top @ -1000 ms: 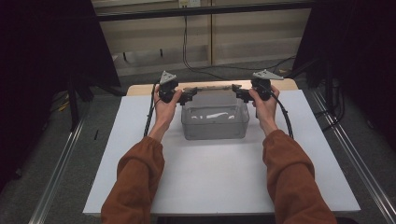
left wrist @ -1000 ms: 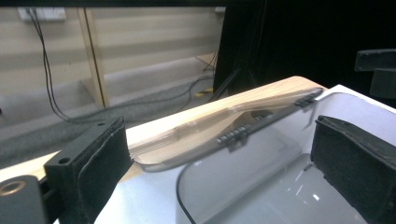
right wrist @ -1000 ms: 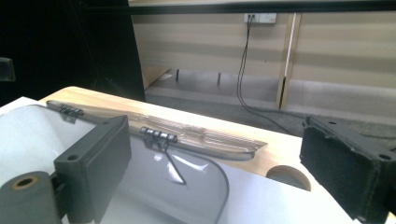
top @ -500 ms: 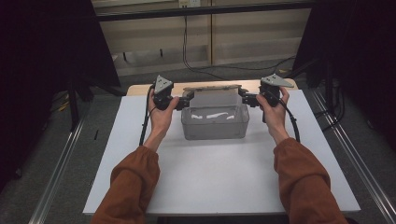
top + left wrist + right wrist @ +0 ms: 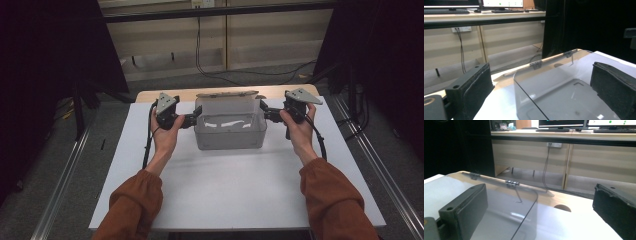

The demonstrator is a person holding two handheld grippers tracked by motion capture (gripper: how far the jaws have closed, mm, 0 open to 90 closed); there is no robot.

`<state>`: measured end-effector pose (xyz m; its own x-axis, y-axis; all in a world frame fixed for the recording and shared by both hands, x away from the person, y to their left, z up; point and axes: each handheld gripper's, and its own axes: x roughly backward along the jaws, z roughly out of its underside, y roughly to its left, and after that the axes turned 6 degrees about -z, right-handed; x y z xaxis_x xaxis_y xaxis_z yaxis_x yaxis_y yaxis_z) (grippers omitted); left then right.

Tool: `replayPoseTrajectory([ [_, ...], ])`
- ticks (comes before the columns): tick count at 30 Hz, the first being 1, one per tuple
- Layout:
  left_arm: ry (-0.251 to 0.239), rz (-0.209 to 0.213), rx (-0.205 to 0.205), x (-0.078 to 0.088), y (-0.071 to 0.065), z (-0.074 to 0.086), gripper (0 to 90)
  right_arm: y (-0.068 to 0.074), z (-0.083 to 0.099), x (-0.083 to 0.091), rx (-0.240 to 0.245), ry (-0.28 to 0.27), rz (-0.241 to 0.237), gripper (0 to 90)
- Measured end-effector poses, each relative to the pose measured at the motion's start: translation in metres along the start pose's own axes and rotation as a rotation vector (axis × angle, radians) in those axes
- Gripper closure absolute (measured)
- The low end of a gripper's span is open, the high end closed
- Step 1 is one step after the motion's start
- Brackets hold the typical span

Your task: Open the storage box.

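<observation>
Item: one clear plastic box point(image 5: 230, 131), lid raised, set on the white bench point(image 5: 225, 190) near its far edge, midway between the side edges. Change noted against the earlier frames: both grippers are drawn outward from the box ends. Left gripper point(image 5: 191, 120): jaws held apart, nothing clamped, the box's left end just beside them; the box wall point(image 5: 554, 95) is seen between the pads. Right gripper point(image 5: 265, 113): jaws just opened wide, nothing gripped, beside the right end. Count: two grippers, two hands, one box.
</observation>
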<state>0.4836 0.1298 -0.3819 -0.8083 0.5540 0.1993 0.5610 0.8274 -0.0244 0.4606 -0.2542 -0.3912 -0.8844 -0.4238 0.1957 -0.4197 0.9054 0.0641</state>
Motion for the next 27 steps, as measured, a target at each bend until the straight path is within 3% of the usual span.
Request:
replayPoseTrajectory([
  [4, -0.007, -0.006, -0.008, 0.01, -0.002, 0.005, 3.7, 0.006, 0.005, 0.007, 0.036, 0.001, 0.005, 0.0],
  [7, 0.01, -0.011, -0.039, 0.015, -0.006, 0.011, 3.7, 0.006, 0.009, 0.013, 0.02, 0.001, 0.0, 0.0],
  [11, 0.008, 0.01, -0.026, 0.023, -0.009, 0.019, 3.7, 0.008, 0.015, 0.02, 0.027, 0.003, -0.002, 0.0],
  [16, 0.008, 0.001, 0.003, 0.033, -0.01, 0.03, 3.6, 0.013, 0.022, 0.032, 0.031, 0.007, -0.008, 0.0],
  [18, 0.012, -0.01, -0.011, 0.039, -0.008, 0.034, 3.4, 0.015, 0.024, 0.036, 0.041, 0.007, -0.005, 0.0],
  [20, 0.001, -0.023, 0.012, 0.045, -0.009, 0.039, 3.4, 0.017, 0.025, 0.041, 0.042, -0.002, 0.002, 0.0],
  [27, -0.009, -0.028, -0.002, 0.062, -0.011, 0.049, 3.3, 0.025, 0.032, 0.057, 0.041, -0.007, 0.005, 0.0],
])
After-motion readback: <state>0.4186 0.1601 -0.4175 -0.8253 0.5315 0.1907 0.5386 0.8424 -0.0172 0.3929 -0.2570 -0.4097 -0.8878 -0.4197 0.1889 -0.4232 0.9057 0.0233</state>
